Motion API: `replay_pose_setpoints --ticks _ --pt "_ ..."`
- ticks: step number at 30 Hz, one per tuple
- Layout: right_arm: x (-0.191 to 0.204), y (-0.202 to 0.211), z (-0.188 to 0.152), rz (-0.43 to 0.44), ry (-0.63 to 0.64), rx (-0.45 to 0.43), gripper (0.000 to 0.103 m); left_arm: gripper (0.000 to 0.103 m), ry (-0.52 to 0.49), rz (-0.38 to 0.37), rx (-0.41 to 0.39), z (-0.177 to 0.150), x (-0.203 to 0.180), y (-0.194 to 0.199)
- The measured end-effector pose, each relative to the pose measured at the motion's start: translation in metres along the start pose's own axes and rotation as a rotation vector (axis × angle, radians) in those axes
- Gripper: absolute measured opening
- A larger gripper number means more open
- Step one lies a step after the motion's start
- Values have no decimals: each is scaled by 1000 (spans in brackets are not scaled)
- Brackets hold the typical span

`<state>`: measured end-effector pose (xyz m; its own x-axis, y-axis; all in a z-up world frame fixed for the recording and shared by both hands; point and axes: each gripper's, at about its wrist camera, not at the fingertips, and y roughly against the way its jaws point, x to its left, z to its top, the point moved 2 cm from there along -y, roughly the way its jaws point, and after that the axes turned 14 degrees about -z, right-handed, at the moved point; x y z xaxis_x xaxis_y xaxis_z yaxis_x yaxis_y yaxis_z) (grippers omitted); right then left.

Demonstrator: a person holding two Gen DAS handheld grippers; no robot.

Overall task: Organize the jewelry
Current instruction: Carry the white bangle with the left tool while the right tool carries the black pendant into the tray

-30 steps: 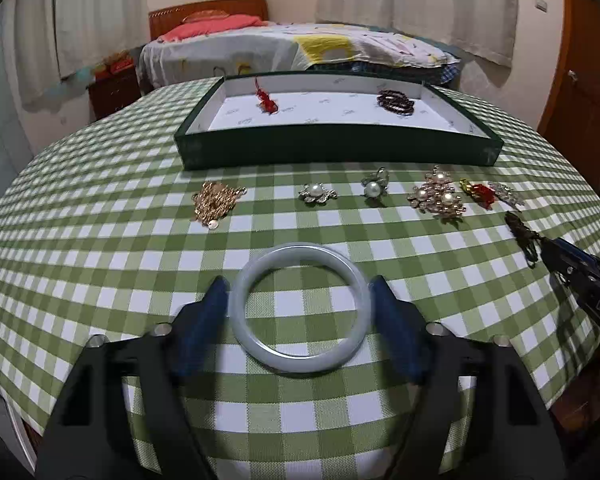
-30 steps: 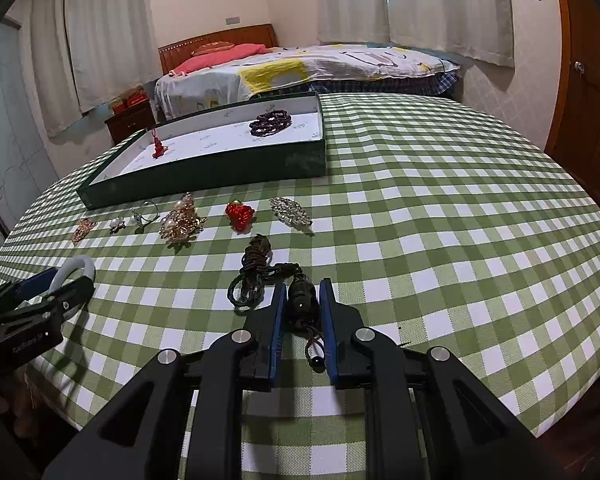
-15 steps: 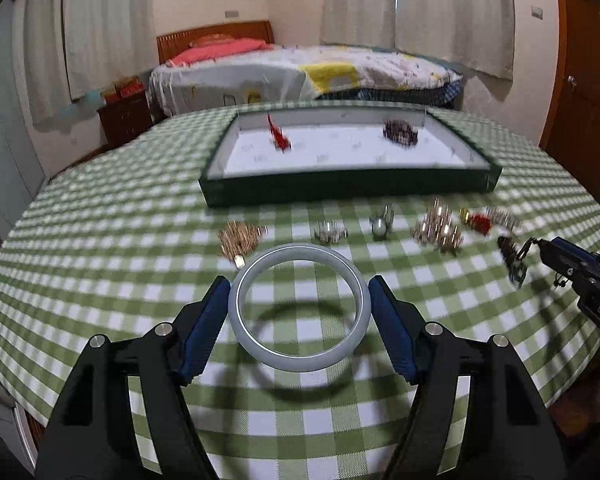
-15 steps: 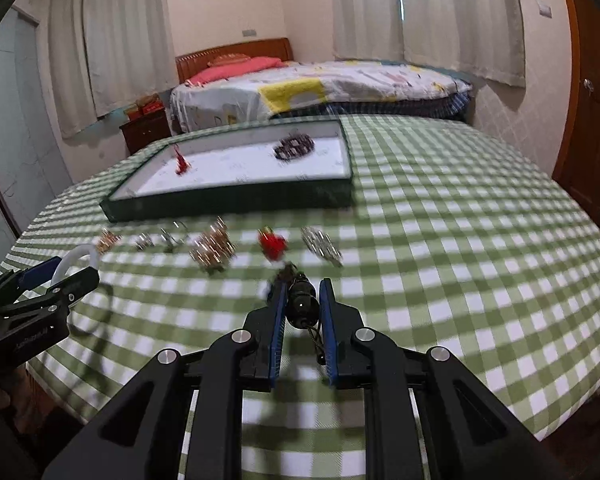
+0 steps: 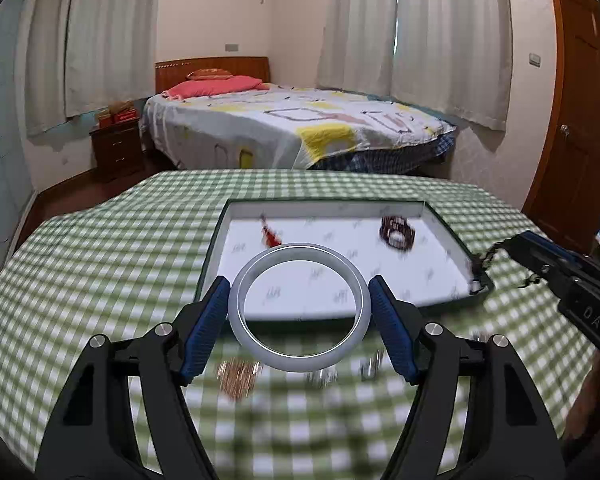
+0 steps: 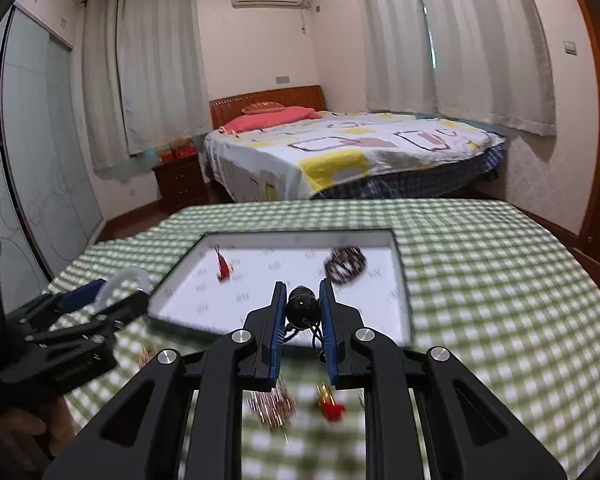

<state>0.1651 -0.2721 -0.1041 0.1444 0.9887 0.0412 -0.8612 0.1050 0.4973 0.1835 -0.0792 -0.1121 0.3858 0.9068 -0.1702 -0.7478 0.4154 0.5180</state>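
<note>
With the left gripper (image 5: pixel 299 314) jaws grasping the pale bangle (image 5: pixel 299 307) and the right gripper (image 6: pixel 303 322) jaws clenching a dark corded bead (image 6: pixel 301 306), both are best lowered clear of the green tray (image 5: pixel 440 308) rim.

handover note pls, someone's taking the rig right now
Left tongs: clamped on the pale bangle, held in the air in front of the tray.
Right tongs: shut on a dark beaded cord piece, also airborne.
Done: red charm and dark bead bracelet lie in the tray.
Left: drop both held pieces in, then the gold, pearl and red pieces on the checked cloth.
</note>
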Motion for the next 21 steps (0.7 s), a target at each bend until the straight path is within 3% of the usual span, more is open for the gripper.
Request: replay_pose_setpoints --ticks 8,21 --pt "28 -64 31 12 41 -21 18 69 -21 20 -4 43 13 -67" --pt "48 -156 42 2 82 88 18 69 16 65 118 56 40 -161"
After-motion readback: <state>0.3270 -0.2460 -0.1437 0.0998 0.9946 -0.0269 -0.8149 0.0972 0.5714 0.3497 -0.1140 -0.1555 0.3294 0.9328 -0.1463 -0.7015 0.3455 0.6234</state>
